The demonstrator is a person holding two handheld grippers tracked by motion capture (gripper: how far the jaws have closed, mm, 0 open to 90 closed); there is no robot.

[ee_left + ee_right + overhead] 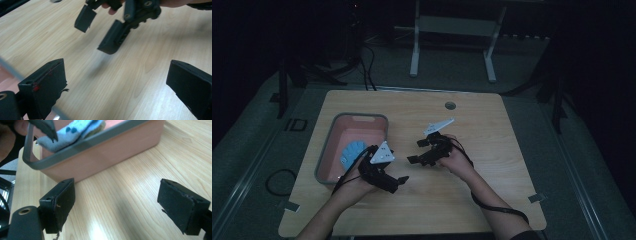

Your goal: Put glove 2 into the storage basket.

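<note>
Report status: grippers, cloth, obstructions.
Left gripper open, empty. Right gripper open, empty. Blue cloth lying in pink bin. Nothing between the grippers.

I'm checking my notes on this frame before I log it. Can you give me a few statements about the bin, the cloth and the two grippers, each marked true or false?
1. The blue cloth lies inside the pink bin. True.
2. The left gripper is shut on the cloth. False: its jaws stand wide apart over bare table, holding nothing.
3. The right gripper has its jaws open. True.
4. The bin stands on the right half of the table. False: it stands on the left half, beside the left gripper.
5. The bin has a grey rim. True.
6. The two grippers grip one thing between them. False: they are apart, facing each other over the wood, both empty.
</note>
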